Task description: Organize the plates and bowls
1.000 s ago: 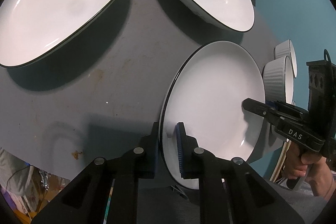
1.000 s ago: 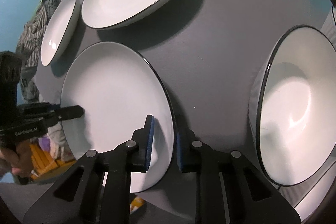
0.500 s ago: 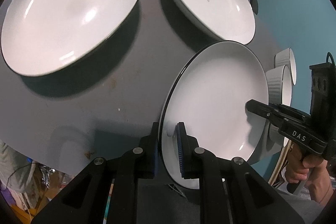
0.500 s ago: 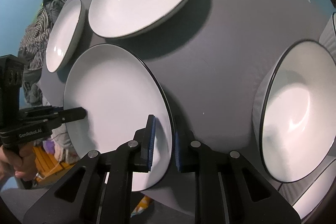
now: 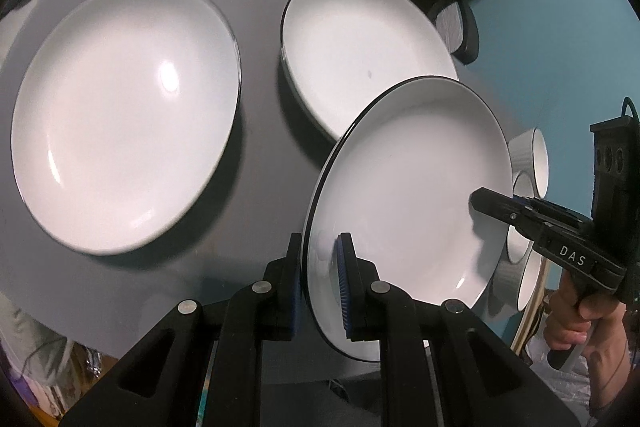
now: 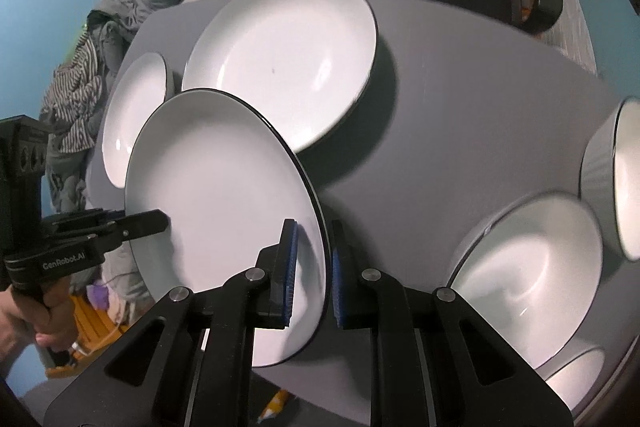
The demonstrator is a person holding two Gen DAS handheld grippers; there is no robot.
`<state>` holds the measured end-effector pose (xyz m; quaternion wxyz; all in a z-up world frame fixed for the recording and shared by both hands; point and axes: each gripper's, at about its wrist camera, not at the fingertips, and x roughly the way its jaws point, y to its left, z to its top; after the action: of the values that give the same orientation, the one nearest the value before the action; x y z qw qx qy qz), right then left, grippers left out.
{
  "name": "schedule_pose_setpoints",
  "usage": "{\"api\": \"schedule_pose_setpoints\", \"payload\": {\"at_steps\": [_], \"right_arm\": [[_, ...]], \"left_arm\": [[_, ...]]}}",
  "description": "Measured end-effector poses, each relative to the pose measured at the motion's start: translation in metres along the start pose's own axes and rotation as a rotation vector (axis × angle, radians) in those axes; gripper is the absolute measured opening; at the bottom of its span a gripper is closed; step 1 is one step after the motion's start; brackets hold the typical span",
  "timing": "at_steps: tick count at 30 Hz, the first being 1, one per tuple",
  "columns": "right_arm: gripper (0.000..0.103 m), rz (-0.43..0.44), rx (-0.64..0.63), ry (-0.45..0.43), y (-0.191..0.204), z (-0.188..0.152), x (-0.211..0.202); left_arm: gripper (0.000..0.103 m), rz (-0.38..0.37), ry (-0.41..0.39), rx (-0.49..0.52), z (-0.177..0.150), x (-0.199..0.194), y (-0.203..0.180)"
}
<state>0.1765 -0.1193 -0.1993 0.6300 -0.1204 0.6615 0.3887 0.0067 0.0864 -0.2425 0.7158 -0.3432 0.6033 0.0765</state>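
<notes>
Both hand-held grippers, left [image 5: 320,287] and right [image 6: 312,271], were clamped on one lifted plate [image 5: 408,195]; next likely called for stacking it onto another plate [image 5: 364,51].

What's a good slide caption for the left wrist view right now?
Both grippers, left and right, clamp opposite rims of one black-rimmed white plate, lifted above the grey table.

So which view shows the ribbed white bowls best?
The right wrist view: two ribbed white bowls lie open at its right edge, with the rim of another below. In the left wrist view they are mostly hidden behind the black-rimmed white plate, which both the left tongs and the right tongs clamp.
</notes>
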Motion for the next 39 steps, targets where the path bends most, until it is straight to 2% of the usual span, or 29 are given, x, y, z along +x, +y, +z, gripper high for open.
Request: {"api": "schedule_pose_setpoints", "payload": {"at_steps": [10, 18, 25, 39], "right_arm": [[0.015, 0.002, -0.011, -0.035, 0.000, 0.035, -0.013], [0.015, 0.008, -0.006, -0.035, 0.011, 0.074, -0.004], [0.015, 0.003, -0.003, -0.009, 0.009, 0.100, 0.009], [0.017, -0.028, 0.028, 0.044, 0.004, 0.115, 0.030]], "left_arm": [[0.016, 0.024, -0.045, 0.009, 0.043, -0.015, 0.000], [0.017, 0.062, -0.061, -0.005, 0.076, -0.004, -0.006], [0.017, 0.088, -0.055, -0.042, 0.093, 0.010, -0.015], [0.018, 0.170, -0.014, -0.036, 0.121, 0.025, -0.013]]}}
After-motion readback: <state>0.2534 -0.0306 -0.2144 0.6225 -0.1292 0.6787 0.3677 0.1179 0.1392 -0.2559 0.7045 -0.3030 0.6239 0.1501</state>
